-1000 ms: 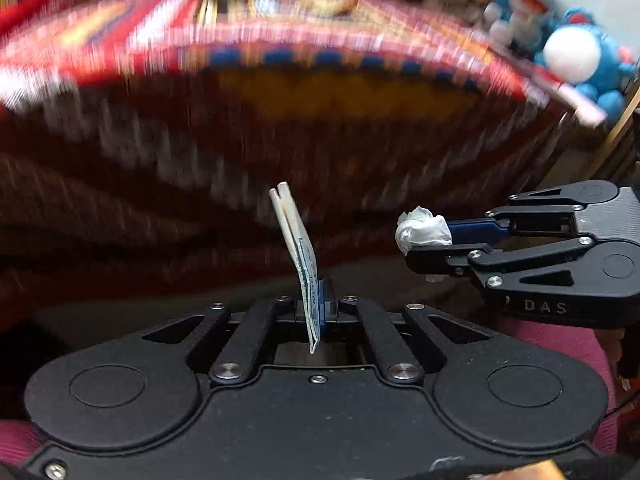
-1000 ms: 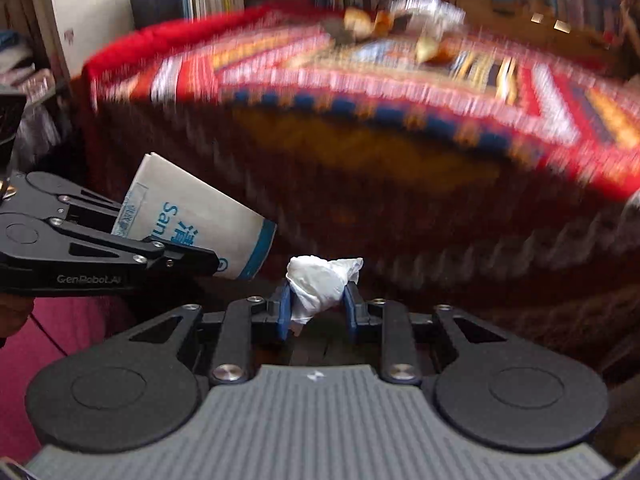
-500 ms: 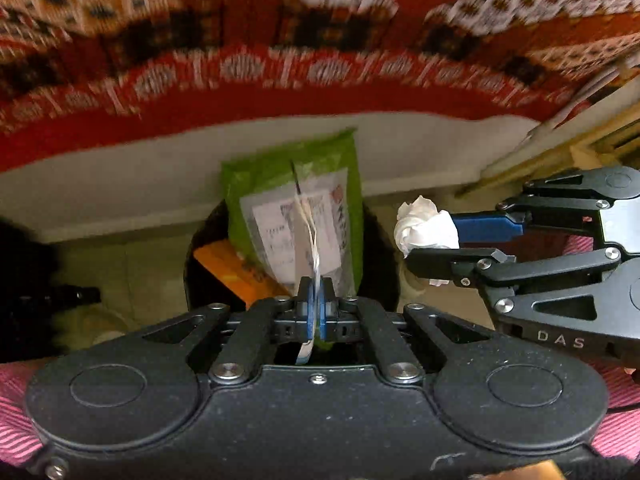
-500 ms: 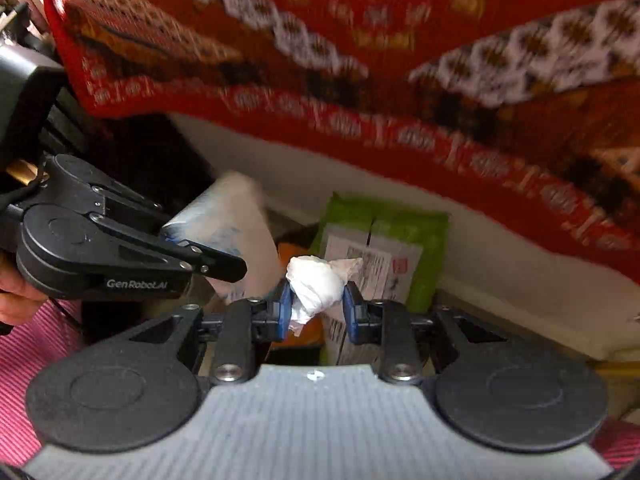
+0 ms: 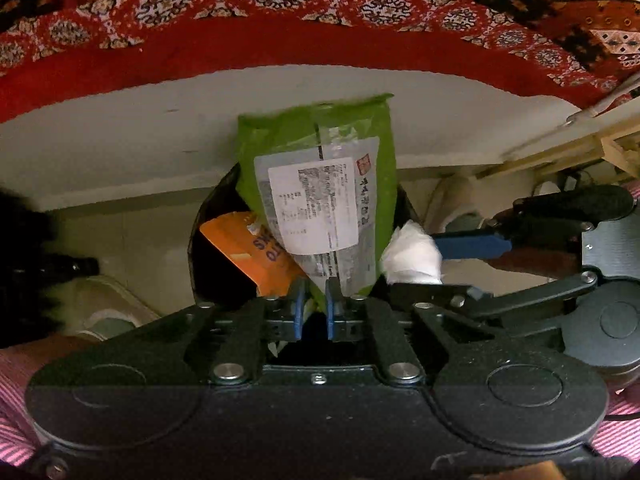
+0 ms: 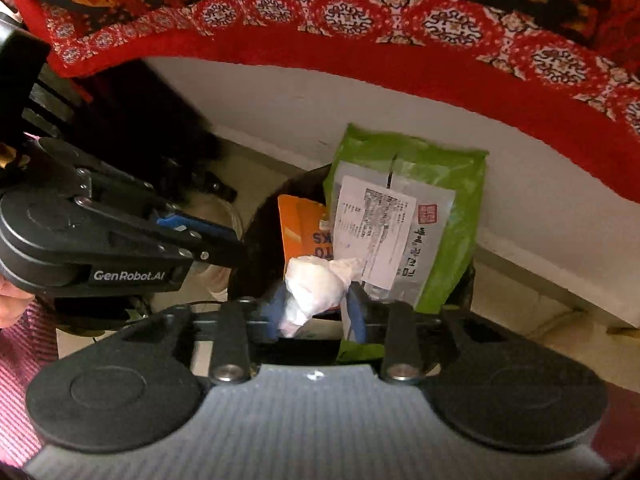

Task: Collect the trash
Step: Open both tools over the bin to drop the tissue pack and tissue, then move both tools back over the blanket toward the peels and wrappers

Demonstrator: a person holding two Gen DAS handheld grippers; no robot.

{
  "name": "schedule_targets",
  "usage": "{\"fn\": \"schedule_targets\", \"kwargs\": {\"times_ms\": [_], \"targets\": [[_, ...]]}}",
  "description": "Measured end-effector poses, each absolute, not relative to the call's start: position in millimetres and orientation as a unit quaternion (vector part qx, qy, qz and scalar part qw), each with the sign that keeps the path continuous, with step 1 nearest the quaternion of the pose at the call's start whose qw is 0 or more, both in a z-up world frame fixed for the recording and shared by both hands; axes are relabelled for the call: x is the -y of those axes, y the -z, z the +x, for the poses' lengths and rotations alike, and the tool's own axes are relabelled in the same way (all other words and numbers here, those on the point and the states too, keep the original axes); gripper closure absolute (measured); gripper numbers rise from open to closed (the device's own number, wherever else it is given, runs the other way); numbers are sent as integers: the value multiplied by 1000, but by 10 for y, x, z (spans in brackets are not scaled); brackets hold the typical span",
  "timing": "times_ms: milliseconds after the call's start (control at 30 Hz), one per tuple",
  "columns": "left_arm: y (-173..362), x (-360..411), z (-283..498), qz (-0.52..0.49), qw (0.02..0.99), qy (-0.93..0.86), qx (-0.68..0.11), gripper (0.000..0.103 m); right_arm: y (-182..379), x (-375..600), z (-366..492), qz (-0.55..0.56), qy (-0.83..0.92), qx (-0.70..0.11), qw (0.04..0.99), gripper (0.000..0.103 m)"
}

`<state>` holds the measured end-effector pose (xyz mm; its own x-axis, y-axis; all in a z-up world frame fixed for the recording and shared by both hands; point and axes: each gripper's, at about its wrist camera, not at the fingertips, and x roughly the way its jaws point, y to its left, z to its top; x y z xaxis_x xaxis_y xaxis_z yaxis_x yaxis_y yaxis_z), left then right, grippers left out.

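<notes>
Right wrist view shows our right gripper [image 6: 314,312] above a dark bin [image 6: 260,240] that stands on the floor under the hanging edge of a red patterned cloth [image 6: 360,52]. Its jaws are opening, and the crumpled white tissue wad [image 6: 316,288] sits loosely between them, over the bin's near rim; whether a pad touches it any more we cannot tell. The wad is light and soft, so we judge it will simply drop once free, though a fold may cling to a pad. Pinching it across its bulk, as here, suits it best.

From the left wrist view, our left gripper [image 5: 312,312] also hangs over the bin. Its jaws are opening from nearly closed, and we see no item clearly between the blue pads; a pale scrap shows low in the gap, too hidden to name. Beyond them a green packet [image 5: 320,184] with a white label stands upright in the bin, leaning toward the bin's far rim, with an orange packet [image 5: 248,252] beside it, deeper in and toward the bin's left rim. Both look like thin, slick film: light, floppy, best taken by a flat edge.

We judge both drops to be under way, with trash already gathered in the bin.
</notes>
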<state>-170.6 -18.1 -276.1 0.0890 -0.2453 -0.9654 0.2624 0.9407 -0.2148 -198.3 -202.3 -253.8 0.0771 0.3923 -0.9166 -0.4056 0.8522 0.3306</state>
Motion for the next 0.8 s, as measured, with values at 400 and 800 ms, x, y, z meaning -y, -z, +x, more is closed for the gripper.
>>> {"fn": "schedule_targets", "kwargs": {"times_ms": [400, 800], "targets": [[2409, 211, -1700, 33, 768, 170, -617, 73, 2302, 2074, -1914, -11, -268, -607, 748, 35], [1330, 171, -1833, 48, 840, 196, -504, 57, 1230, 2282, -1878, -18, -278, -484, 829, 32]]}}
